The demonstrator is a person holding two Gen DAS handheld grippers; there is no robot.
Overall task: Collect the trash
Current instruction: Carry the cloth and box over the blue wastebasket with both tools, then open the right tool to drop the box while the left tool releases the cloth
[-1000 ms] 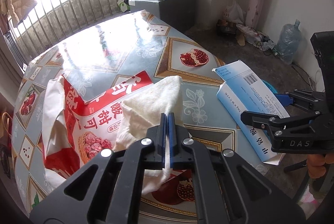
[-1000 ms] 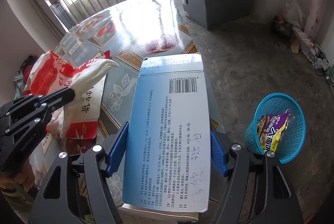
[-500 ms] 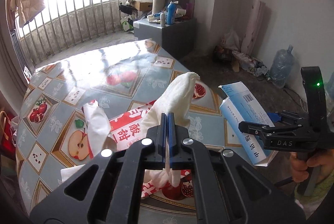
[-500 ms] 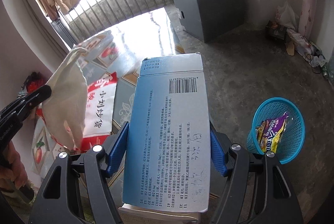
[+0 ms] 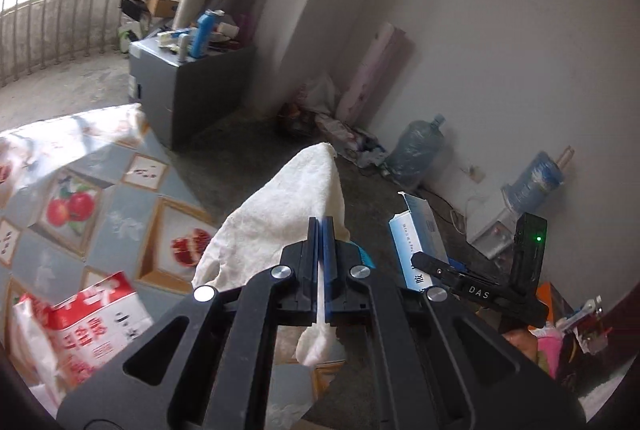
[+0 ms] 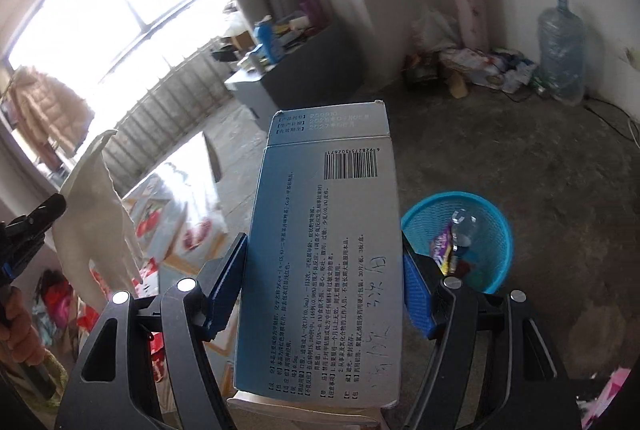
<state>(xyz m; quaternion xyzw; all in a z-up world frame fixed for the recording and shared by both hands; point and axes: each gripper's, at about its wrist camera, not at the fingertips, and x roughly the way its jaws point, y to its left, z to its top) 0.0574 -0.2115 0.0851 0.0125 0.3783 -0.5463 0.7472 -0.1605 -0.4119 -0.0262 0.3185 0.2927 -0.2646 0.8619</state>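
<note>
L tongs [image 5: 321, 230] pinch tissue [image 5: 280, 218] aloft; R tongs [image 6: 320, 262] clamp box [image 6: 320, 270] above floor.

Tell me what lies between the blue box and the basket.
Right wrist view: only bare concrete floor between the box in the right claw and the basket.
</note>
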